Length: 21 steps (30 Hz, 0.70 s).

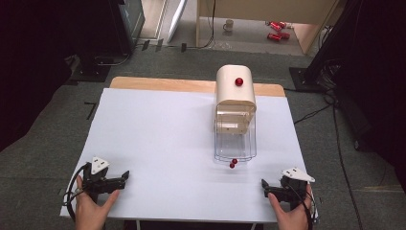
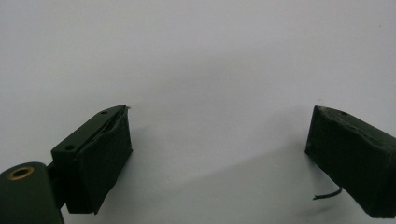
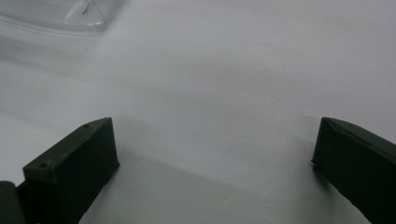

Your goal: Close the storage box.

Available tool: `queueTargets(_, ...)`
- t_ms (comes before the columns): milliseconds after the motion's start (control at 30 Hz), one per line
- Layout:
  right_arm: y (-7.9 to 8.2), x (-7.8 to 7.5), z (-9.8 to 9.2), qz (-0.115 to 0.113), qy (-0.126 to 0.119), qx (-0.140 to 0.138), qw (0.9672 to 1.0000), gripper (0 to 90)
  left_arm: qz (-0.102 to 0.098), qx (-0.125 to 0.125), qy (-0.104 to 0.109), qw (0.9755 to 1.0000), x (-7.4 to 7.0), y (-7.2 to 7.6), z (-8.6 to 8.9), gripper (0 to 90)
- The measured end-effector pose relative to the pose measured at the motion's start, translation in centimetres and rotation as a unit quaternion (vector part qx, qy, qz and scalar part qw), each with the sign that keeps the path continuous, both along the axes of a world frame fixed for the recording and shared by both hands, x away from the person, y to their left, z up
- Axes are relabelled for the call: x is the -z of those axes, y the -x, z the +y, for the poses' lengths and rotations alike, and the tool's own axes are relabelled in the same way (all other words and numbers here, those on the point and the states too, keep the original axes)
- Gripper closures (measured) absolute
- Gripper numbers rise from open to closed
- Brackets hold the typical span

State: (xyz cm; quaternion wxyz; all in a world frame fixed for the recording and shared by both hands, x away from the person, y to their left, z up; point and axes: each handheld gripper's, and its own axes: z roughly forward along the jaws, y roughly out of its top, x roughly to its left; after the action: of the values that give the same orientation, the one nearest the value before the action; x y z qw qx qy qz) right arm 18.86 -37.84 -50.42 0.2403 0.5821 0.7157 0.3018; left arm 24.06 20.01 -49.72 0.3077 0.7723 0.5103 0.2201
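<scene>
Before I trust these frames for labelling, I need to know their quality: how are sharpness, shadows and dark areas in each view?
High view: soft overall, white table evenly lit, both side edges fall into black. Left gripper view: the left gripper has sharp pads that throw a faint shadow. Right gripper view: the right gripper is sharp, while the clear container at the top left is blurred.

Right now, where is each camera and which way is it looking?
High view: sits above the near side of the table, looking forward and down at the box; both hands hold the left tool and right tool.
Left gripper view: rides the left tool, looking along its open jaws at bare white table.
Right gripper view: rides the right tool, jaws open, facing the table and the box's clear corner.
Shared: high and right gripper views both show the box.
</scene>
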Motion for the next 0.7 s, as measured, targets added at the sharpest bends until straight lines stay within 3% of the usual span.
queueTargets(433, -0.03, -0.09, -0.14, 0.000, -0.006, 0.001, 1.0000, 1.4, -0.001, 0.000, 0.000, 1.0000, 0.02, 0.04, -0.02, 6.8)
queueTargets(533, 0.29, -0.32, 0.10, -0.017, -0.005, 0.014, 0.9997, 7.9, -0.001, 0.000, -0.001, 1.0000, 0.02, 0.03, -0.02, 6.8)
queueTargets(700, 0.64, -0.89, 0.67, -0.028, -0.013, 0.024, 0.9992, 8.1, -0.001, 0.000, -0.001, 1.0000, 0.02, 0.04, -0.02, 6.8)
